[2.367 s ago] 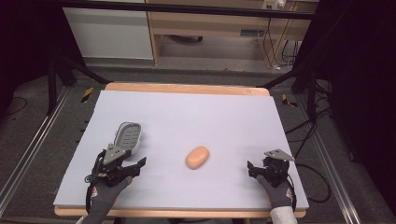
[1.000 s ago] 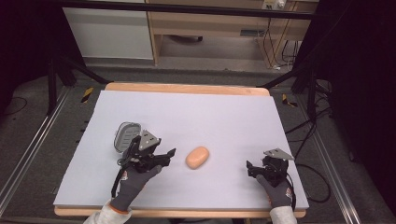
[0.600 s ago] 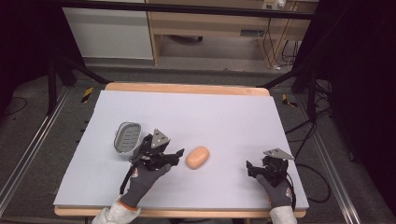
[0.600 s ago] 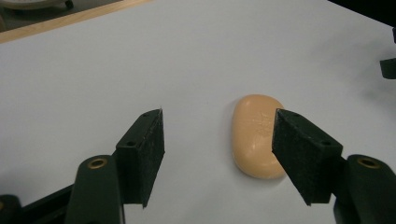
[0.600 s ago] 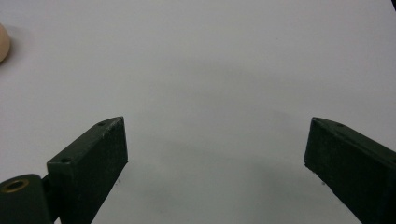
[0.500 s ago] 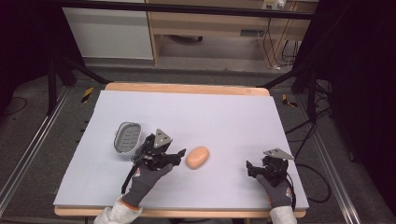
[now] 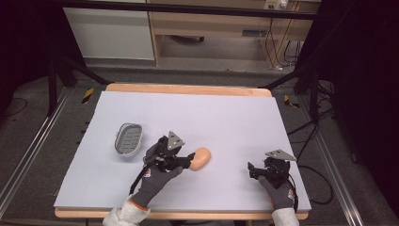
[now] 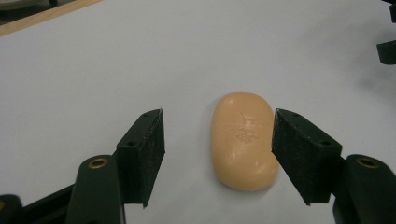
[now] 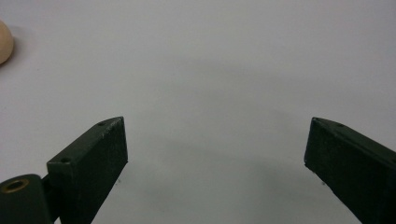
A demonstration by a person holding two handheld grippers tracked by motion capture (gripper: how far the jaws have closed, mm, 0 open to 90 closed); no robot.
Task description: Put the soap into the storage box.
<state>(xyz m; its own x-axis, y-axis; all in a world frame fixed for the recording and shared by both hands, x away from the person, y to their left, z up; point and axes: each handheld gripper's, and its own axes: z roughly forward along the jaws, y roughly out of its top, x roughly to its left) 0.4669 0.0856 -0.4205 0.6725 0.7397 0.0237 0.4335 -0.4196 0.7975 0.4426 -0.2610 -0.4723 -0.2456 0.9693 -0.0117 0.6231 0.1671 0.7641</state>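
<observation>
A peach-coloured soap bar (image 7: 201,158) lies on the white mat (image 7: 226,117) near the middle front. My left gripper (image 7: 184,160) is open at the bar's left end. In the left gripper view the soap bar (image 8: 243,140) lies between the jaws of my left gripper (image 8: 217,147), close against the right jaw and well apart from the left one. A grey oval soap dish (image 7: 129,139) rests flat on the mat to the left of that hand. My right gripper (image 7: 254,170) rests open at the front right; the right gripper view shows my right gripper (image 9: 217,149) with nothing between its jaws.
The soap bar's edge (image 9: 3,42) peeks in at the far left of the right gripper view. The mat covers a wooden table (image 7: 188,88). Black frame legs and cables stand around it on the floor.
My left gripper has moved right, away from the soap dish, and its jaws now straddle the soap bar. The dish stays on the mat. The right gripper has not moved.
</observation>
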